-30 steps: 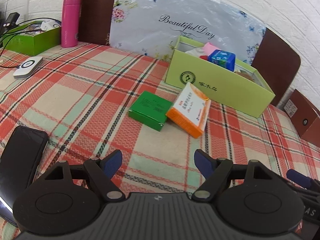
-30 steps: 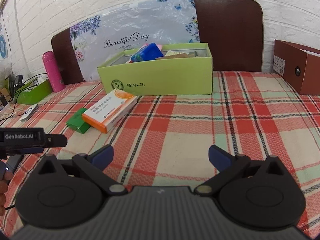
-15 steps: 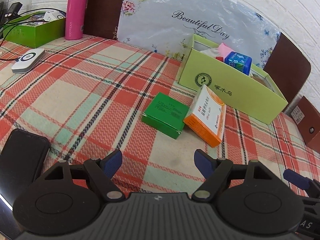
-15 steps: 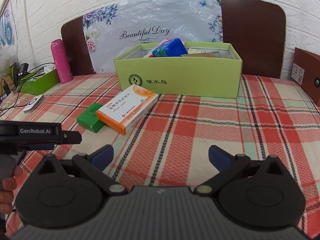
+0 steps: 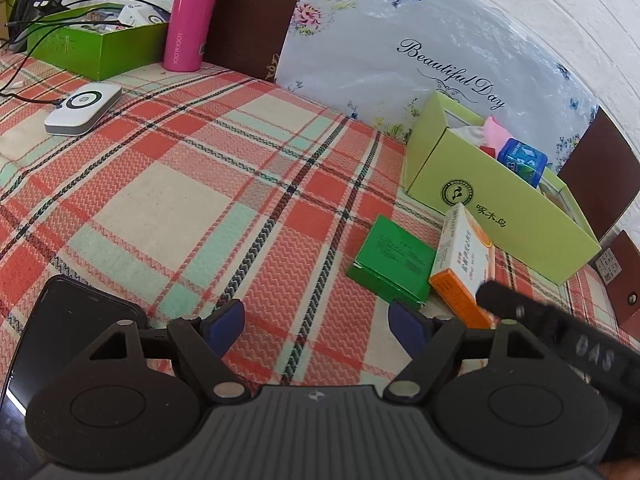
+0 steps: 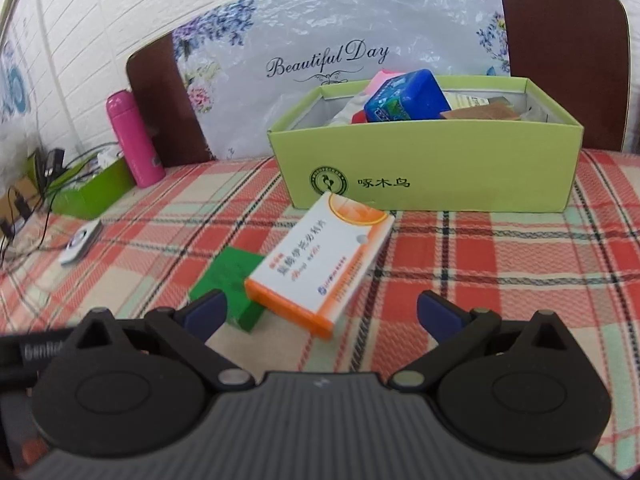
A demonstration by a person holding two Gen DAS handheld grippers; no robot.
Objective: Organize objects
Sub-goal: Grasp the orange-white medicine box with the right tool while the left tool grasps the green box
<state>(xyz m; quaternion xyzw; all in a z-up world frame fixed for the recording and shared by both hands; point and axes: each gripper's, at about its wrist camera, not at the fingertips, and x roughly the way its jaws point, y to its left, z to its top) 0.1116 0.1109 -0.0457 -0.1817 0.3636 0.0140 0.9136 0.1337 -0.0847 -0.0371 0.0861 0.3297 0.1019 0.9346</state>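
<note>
An orange-and-white medicine box [image 6: 320, 268] lies on the plaid tablecloth, its left edge propped on a flat green box [image 6: 232, 280]. Behind them stands an open light-green carton [image 6: 432, 168] with a blue packet [image 6: 408, 96] and other items inside. My right gripper [image 6: 324, 314] is open just short of the orange box, which sits ahead between its fingertips. My left gripper [image 5: 320, 326] is open over bare cloth; the green box [image 5: 394, 262] and orange box [image 5: 464, 260] lie to its right, the carton [image 5: 500, 216] beyond. The right gripper's body crosses the lower right of the left wrist view.
A black phone [image 5: 68, 320] lies at the left gripper's near left. A white round-dial device [image 5: 84, 108], a pink bottle [image 5: 192, 16] and a green tray with cables [image 5: 96, 44] sit at the far left. A brown box [image 5: 624, 276] stands at the right edge. A floral panel backs the table.
Both grippers moved forward toward the boxes, the right one more, so the orange box now sits just ahead of its fingertips. The right gripper's body reaches further into the left wrist view. Both stay open.
</note>
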